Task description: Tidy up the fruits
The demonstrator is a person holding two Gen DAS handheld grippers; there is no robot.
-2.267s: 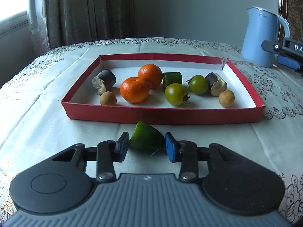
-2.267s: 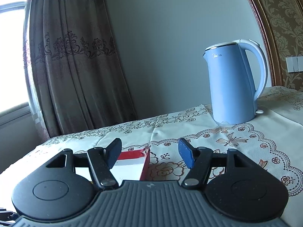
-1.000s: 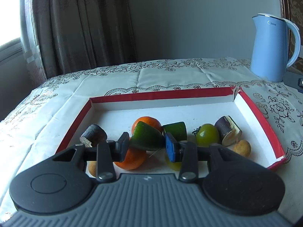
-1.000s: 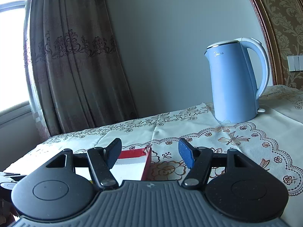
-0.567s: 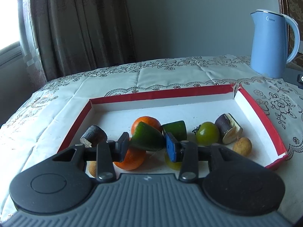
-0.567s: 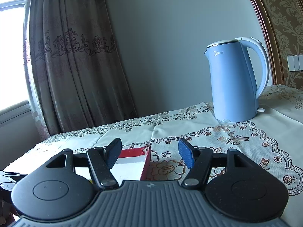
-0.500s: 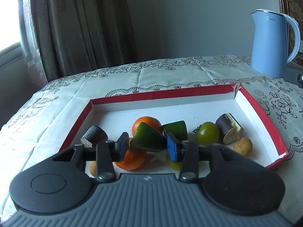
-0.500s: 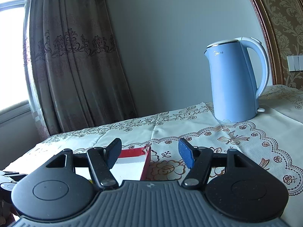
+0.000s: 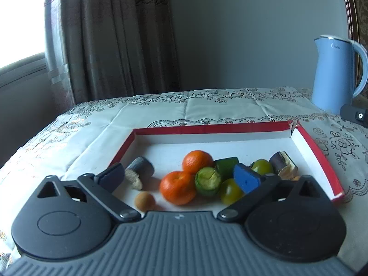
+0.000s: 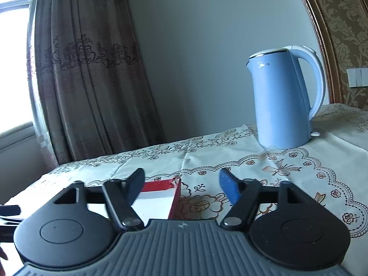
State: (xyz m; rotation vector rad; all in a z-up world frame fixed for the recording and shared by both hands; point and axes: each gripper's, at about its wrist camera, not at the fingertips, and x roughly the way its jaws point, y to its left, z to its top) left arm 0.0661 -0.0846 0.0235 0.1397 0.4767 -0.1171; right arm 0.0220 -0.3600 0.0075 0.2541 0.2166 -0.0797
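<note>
Green cut piece (image 9: pixel 207 181) is seen lying inside the red tray (image 9: pixel 318 156), cut face turned toward the camera. It is wedged among other fruit: touching the near orange (image 9: pixel 177 190) on its left, with the far orange (image 9: pixel 197 161) just behind and a second green piece (image 9: pixel 226 165) behind to its right. A green tomato (image 9: pixel 230 191) is set just beside it on the right.

Relative to the left gripper (image 9: pixel 178 177), the green cut piece lies between the two fingers, nearer the blue one, and is touched by neither. The jaws are spread wide and nothing is held. The dark finger (image 9: pixel 111 177) is placed near a dark cane-like stub (image 9: pixel 139 171) at the tray's left side; the blue finger (image 9: pixel 245 180) is overlapped in view with a second green tomato (image 9: pixel 262 166). A dark-skinned cut piece (image 9: pixel 281 162) is found further right of that tomato, and a small brown round fruit (image 9: pixel 145 201) is seen in front of the near orange.

The tray is set on a patterned tablecloth (image 9: pixel 161 108). A blue kettle (image 9: pixel 334 73) is stood well beyond the tray's right corner.

The right gripper (image 10: pixel 181 185) is held apart from the fruit, jaws spread, nothing between them. Only a corner of the tray is caught between its fingers in the right wrist view, with the kettle beyond on the cloth.
</note>
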